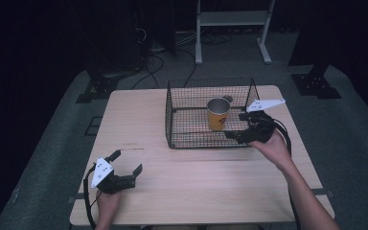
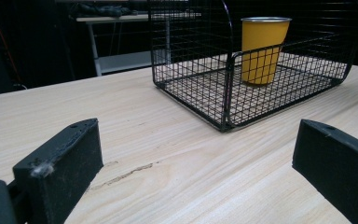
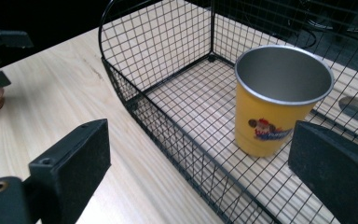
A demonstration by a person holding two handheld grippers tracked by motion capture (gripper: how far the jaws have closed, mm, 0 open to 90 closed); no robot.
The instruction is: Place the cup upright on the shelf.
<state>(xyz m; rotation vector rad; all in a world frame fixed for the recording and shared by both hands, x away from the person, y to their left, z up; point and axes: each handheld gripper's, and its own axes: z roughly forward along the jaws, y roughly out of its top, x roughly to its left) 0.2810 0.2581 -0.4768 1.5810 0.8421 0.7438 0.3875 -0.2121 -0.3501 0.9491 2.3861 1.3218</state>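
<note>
Beside the yellow cup point(image 1: 218, 115) in the wire basket point(image 1: 172, 120), right tool point(image 1: 235, 125) wide open, empty.

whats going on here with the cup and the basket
A person holds a gripper in each hand at a wooden table. The right gripper, jaws open, is at the near right edge of a black wire basket, by the upright yellow cup inside. The left gripper hovers open over the table's near left, holding nothing.
</note>
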